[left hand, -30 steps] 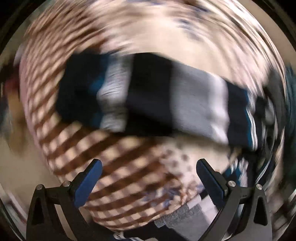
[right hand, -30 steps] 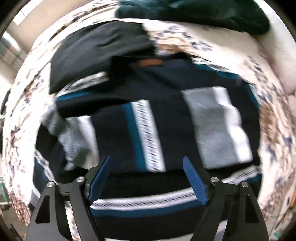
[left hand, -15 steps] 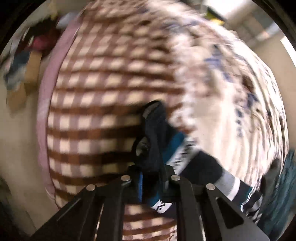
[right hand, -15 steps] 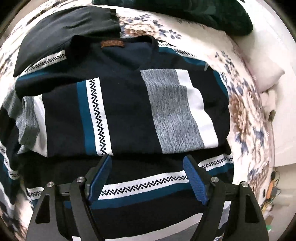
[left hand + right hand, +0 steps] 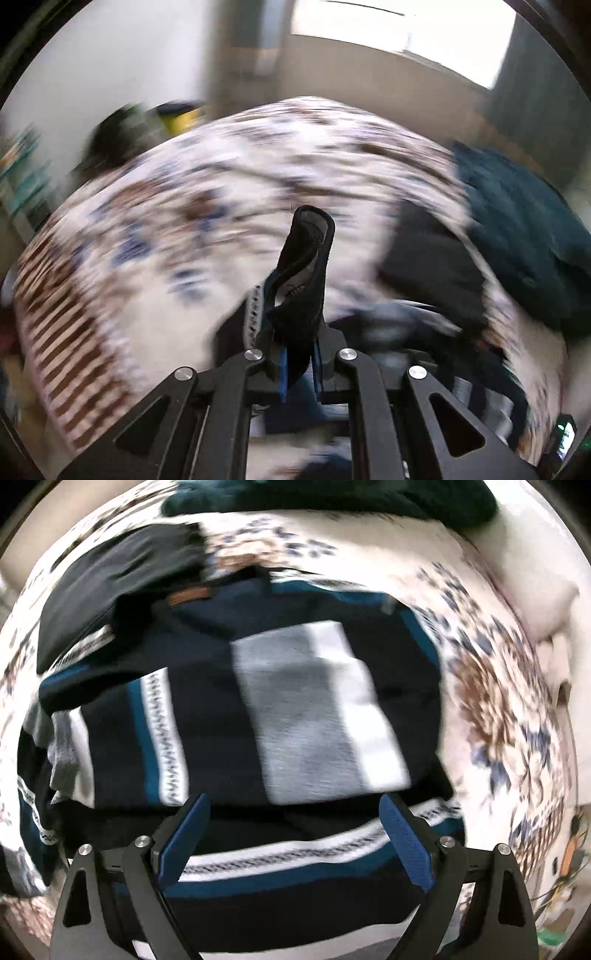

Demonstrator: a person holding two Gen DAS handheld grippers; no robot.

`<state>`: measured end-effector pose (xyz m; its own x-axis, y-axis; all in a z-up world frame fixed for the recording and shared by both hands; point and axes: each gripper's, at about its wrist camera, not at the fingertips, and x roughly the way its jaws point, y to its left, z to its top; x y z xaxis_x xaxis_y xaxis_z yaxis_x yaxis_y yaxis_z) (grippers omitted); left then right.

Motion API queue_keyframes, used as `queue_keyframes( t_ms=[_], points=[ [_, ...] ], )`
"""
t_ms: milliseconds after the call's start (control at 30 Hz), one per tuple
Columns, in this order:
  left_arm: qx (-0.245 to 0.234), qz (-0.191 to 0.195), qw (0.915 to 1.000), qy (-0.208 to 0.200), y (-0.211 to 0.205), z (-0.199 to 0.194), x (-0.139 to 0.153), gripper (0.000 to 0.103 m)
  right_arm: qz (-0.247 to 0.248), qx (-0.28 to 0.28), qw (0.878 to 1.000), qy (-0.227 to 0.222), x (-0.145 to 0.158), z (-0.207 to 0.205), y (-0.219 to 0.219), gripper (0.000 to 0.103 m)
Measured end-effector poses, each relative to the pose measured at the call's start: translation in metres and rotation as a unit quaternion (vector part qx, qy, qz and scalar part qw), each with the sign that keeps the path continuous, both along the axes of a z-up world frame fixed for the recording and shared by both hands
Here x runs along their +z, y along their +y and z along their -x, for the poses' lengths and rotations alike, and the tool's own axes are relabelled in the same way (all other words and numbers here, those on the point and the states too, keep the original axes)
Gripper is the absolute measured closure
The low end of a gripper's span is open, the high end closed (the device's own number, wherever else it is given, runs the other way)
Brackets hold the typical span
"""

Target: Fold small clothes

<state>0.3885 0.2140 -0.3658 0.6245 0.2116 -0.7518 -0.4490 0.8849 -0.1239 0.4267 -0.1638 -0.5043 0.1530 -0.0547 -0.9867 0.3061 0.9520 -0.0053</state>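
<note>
The sweater (image 5: 280,716), dark navy with grey, white and teal bands, lies on the bed (image 5: 491,686), spread over the flowered bedspread. It serves as the landmark for the positions below.

Left tongs (image 5: 299,354): closed tight on a dark fold of sweater fabric (image 5: 304,273). The fold stands up out of the jaws, with its top edge curled over. Which part of the sweater this is cannot be determined from the left wrist view. The rest of the garment trails down and to the right of the tongs as a blurred dark and grey mass, partly hidden behind the tong frame.

Right tongs (image 5: 295,838): wide and opening further, pointing down at the sweater. The blue pads (image 5: 406,842) stand over the lower striped band. No fabric is gripped between them. Whether the pad tips touch the cloth cannot be determined.

Other items, relative to the sweater:
- A black garment (image 5: 114,579) lies against its upper left edge, overlapping the collar area. The boundary between the two is hard to make out.
- A brown label (image 5: 188,596) sits at the sweater's neckline.
- A dark green blanket (image 5: 332,494) lies beyond the collar, cut off by the top of the right wrist view.
- A white pillow (image 5: 546,602) lies well to the right.

Both views are motion-blurred. The left wrist view is the more blurred: the bedspread pattern smears into streaks, and the objects at the far left edge cannot be identified.
</note>
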Motion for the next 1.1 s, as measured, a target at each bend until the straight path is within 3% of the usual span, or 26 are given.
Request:
queue_keyframes(
  t_ms=[133,300,467,567,600,667,733,800,933,1000,1100],
  points=[
    [-0.132,0.015,0.9912,0.004,-0.12,-0.044,-0.003,0.096,-0.004,-0.03,1.0,0.007,-0.004,0.016,-0.06,0.009],
    [-0.268,0.03,0.9622,0.034,-0.273,-0.077,-0.03,0.096,-0.007,-0.059,0.998,0.021,-0.015,0.032,-0.133,0.009],
    [-0.347,0.02,0.9347,0.075,-0.379,-0.089,-0.063,0.094,-0.012,-0.084,0.996,0.027,-0.021,0.045,-0.187,0.009],
    [-0.358,0.015,0.9262,0.116,-0.416,-0.089,-0.084,0.091,-0.03,-0.093,0.995,0.026,-0.023,0.047,-0.209,0.009],
    [-0.359,0.019,0.9252,0.123,-0.421,-0.087,-0.087,0.086,-0.038,-0.094,0.995,0.023,-0.023,0.047,-0.215,0.009],
    [-0.349,0.034,0.9273,0.13,-0.414,-0.086,-0.09,0.066,-0.056,-0.094,0.994,0.016,-0.019,0.045,-0.226,0.009],
    [-0.33,0.059,0.9332,0.129,-0.393,-0.085,-0.088,0.029,-0.077,-0.093,0.993,0.009,-0.014,0.041,-0.233,0.009],
    [-0.305,0.067,0.9416,0.127,-0.363,-0.085,-0.084,0.014,-0.103,-0.096,0.99,-0.005,-0.006,0.035,-0.237,0.009],
    [-0.217,0.023,0.9676,0.127,-0.274,-0.083,-0.078,0.014,-0.169,-0.09,0.981,-0.026,0.003,0.008,-0.23,0.009],
    [-0.169,-0.021,0.9747,0.144,-0.23,-0.086,-0.09,0.014,-0.179,-0.077,0.98,-0.03,0.003,-0.008,-0.217,0.009],
    [-0.112,-0.048,0.9758,0.181,-0.177,-0.092,-0.119,0.014,-0.185,-0.046,0.981,-0.026,-0.01,-0.036,-0.191,0.011]
  ],
)
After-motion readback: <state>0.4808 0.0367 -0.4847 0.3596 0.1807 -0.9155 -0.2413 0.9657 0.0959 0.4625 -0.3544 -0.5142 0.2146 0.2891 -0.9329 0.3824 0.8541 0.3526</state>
